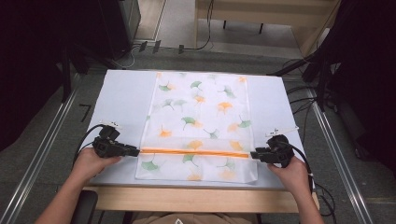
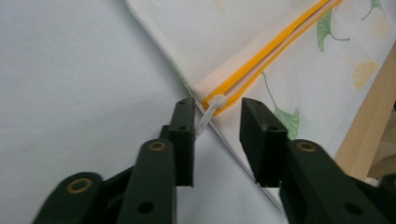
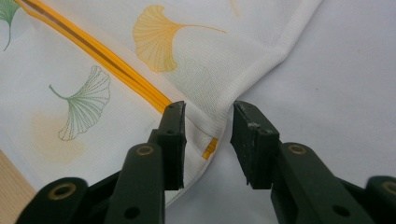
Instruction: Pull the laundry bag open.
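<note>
Tongs (image 1: 138, 151) (image 1: 252, 153) level at cloth (image 1: 201, 116) edges

The high view looks forward and down on the whole counter (image 1: 121, 93); both gripper views sit close, sharing its orange-zippered laundry bag (image 1: 201, 116).

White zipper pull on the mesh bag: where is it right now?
In the left gripper view, the white zipper pull sits at the left end of the orange zipper, between the left gripper's open jaws, beside the left jaw.
</note>
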